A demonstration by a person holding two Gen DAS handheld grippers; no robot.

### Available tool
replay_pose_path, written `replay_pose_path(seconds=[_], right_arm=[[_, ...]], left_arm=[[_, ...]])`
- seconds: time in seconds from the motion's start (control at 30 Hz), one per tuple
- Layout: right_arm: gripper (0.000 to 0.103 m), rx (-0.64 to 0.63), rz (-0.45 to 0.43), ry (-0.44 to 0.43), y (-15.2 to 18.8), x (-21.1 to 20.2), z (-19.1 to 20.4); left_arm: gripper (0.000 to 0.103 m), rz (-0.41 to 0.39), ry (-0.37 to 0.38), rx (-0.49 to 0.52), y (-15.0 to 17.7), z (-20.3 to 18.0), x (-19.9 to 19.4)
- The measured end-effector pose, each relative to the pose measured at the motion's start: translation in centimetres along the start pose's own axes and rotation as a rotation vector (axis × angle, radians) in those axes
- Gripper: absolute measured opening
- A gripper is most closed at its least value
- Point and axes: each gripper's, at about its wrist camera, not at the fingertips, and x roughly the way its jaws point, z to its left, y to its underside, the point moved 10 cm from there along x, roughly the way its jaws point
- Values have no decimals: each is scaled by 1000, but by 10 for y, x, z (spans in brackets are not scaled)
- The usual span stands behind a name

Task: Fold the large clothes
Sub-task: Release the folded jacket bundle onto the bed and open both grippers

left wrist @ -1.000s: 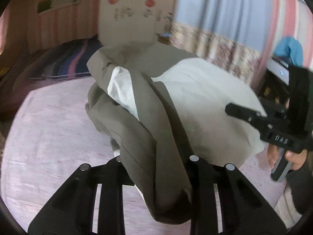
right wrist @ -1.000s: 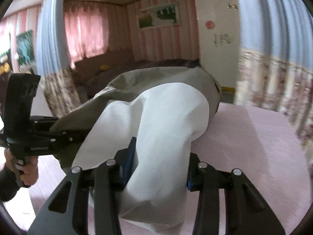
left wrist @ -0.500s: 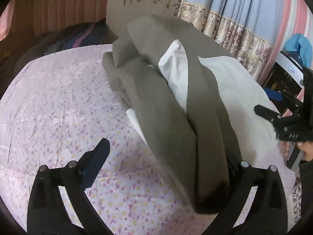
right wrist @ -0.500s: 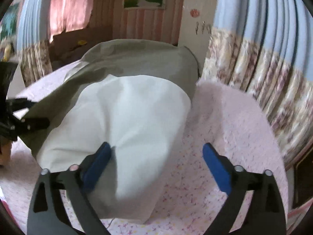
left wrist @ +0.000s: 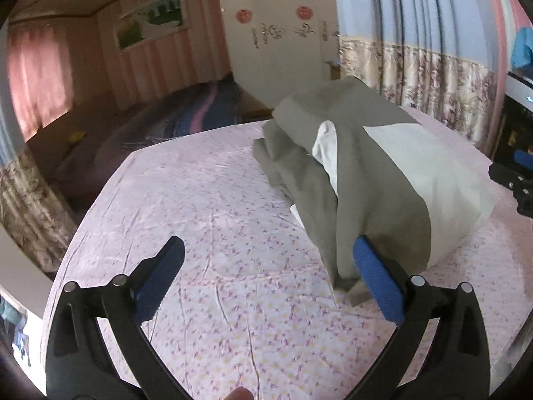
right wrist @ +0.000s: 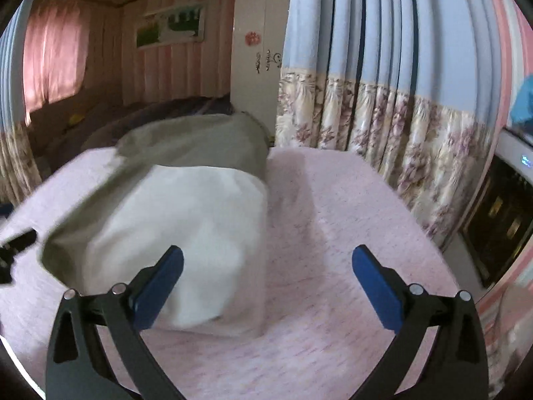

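From the left wrist we see the garment (left wrist: 353,180) lying folded on the far right part of the bed (left wrist: 206,226), grey cloth wrapped over a white lining, with looser grey folds bunched on its left side. The right wrist view shows only the white end and a grey hump behind it, blurred, but it takes in the bare pink sheet to the garment's right.

Our left gripper (left wrist: 268,268) is spread wide with nothing between its blue pads; the right pad sits just beside the garment's near corner, and we cannot tell if it touches. Our right gripper (right wrist: 266,271) is likewise wide and empty, its left pad in front of the white cloth.

Beyond the bed we see pink striped walls, a white wardrobe (left wrist: 276,40), a blue flower-hemmed curtain (right wrist: 383,76), and a dark blanket (left wrist: 186,116) on the far side.
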Motion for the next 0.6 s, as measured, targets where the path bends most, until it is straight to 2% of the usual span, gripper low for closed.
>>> replay_pose_path(seconds=[0.1,0.23,0.33,0.6], right_arm=[[101,18,4,25,-2,-18,10],[101,13,-28,2,-10,-35,28],[101,25,-42,-8,-14,-46,34],[101,36,-84,5,-26,-79,39]], left_arm=[[100,3,-6,-51,4,14,-14],[100,-2,-63,-111,3,38,-32],[100,-13,-77,-153,0,51,-44],[100,-61,-88,-178,-14,59,-74]])
